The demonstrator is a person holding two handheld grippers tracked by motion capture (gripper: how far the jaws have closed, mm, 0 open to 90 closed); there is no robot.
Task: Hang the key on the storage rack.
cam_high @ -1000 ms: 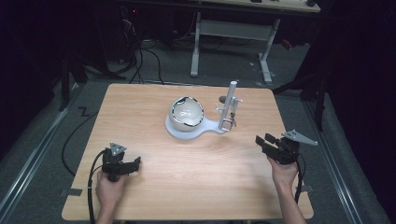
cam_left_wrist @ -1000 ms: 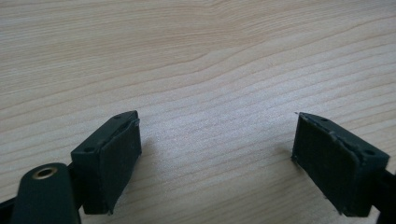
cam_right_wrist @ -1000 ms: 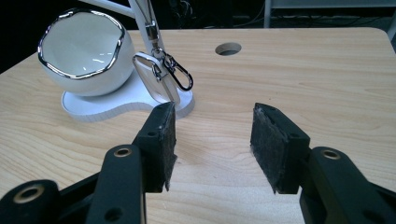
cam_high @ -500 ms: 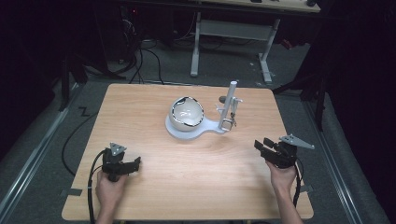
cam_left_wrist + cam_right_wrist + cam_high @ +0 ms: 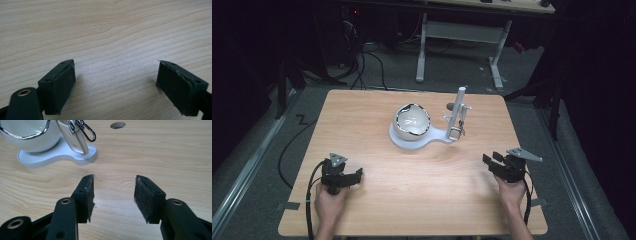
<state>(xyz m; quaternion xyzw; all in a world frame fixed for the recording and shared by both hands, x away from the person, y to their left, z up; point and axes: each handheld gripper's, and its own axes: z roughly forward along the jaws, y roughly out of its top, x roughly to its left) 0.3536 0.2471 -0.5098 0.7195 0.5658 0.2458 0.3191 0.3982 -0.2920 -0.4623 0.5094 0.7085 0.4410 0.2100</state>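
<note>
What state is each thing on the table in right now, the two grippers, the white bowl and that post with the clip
Left gripper: open, empty, low over bare wood.
Right gripper: open, empty, pointing toward the stand.
White bowl: sitting on the white base, tilted, untouched.
Post: upright on the base.
Metal clip: hanging at the post.

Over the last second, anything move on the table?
The right gripper slid back toward the person's edge of the table and a touch inward; its jaws are open and hold nothing. Nothing was picked up or let go. The left gripper stayed put, jaws open on bare wood. The white bowl on its stand and the upright post did not shift.
</note>
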